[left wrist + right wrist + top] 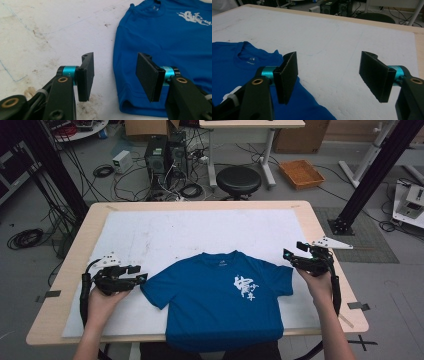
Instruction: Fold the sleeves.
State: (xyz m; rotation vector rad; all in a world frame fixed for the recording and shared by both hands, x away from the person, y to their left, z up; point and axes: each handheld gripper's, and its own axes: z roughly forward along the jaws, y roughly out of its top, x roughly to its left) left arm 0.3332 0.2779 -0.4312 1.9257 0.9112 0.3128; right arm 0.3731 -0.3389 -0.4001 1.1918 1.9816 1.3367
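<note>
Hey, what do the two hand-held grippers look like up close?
Both the left hand-held gripper and the right hand-held gripper are black, with flat rectangular pads, teal cylinders behind them, brass-coloured pivots, a pale three-cornered top plate and a black cable. Forearms are bare.

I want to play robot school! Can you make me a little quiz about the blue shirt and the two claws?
1. True or false: the blue T-shirt lies flat with its white print facing up.
2. Which claw has the edge of a sleeve between its open jaws: A) left claw, B) right claw, C) neither?
3. Fill in: the shirt's bottom hem hangs over the table's ____ edge.

Key: 1 true. 2 A; the right claw's near jaw only overlaps its sleeve, with the white sheet in the gap. 3 near (the person's side).
</note>
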